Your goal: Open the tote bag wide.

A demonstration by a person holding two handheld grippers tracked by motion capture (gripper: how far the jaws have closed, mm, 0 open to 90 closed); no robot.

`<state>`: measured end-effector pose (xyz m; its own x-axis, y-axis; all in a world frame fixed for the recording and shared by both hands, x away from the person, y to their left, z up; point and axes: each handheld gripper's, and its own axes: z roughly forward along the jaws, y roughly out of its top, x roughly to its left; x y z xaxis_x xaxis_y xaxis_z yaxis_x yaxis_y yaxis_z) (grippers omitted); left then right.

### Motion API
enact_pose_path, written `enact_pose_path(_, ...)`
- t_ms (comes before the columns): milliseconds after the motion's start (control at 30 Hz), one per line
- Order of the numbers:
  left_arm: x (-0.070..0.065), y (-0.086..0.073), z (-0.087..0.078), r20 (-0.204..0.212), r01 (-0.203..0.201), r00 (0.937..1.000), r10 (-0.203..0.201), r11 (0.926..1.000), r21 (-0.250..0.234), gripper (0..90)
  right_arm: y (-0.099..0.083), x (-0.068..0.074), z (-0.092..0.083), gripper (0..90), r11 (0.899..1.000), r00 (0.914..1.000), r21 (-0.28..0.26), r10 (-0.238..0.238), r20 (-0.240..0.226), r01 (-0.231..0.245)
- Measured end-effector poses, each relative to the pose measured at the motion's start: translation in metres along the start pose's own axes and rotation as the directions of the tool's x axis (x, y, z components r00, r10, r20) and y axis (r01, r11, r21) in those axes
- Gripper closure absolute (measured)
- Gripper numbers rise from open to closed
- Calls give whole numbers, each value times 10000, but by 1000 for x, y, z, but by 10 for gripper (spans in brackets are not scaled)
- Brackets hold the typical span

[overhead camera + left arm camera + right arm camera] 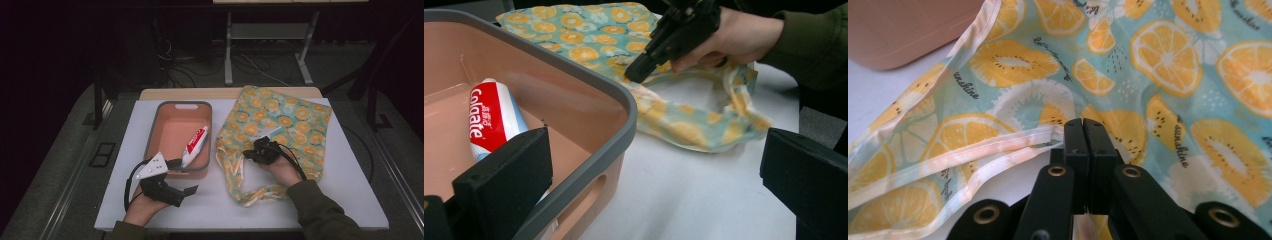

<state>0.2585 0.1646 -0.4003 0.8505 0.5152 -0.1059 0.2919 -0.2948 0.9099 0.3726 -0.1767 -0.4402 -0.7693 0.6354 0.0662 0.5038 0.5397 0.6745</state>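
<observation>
A teal tote bag printed with orange slices lies flat on the right of the white table. My right gripper rests on its left part, jaws shut on the bag's hemmed edge; in the left gripper view the right gripper tips down onto the bag. A red and white toothpaste tube lies in the pink tub with a grey rim. My left gripper stands open at the tub's near right corner, holding nothing, with the toothpaste just beyond its left jaw.
The bag's handles trail toward the table's near edge. Bare white tabletop lies to the right of the bag and in front of the tub. Beyond the table, a desk frame and cables stand on the dark floor.
</observation>
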Motion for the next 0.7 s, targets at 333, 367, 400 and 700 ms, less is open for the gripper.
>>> enact_pose_path(333,-1,1,0,36,-17,10000,17,10000,-32,0,-4,15,-64,473,9944,9960,-912,-594,-671,532)
enact_pose_path(367,-1,1,1,42,-17,10000,17,10000,-39,0,-7,17,-71,471,9935,9945,-968,-684,-794,606)
enact_pose_path(400,-2,1,1,54,-21,10000,21,10000,-35,0,-11,19,-77,471,9924,9930,-1049,-738,-922,640)
enact_pose_path(700,-1,0,1,78,39,10000,-38,10000,-58,0,-50,53,-91,465,9824,9631,-1049,-1732,-2059,1543)
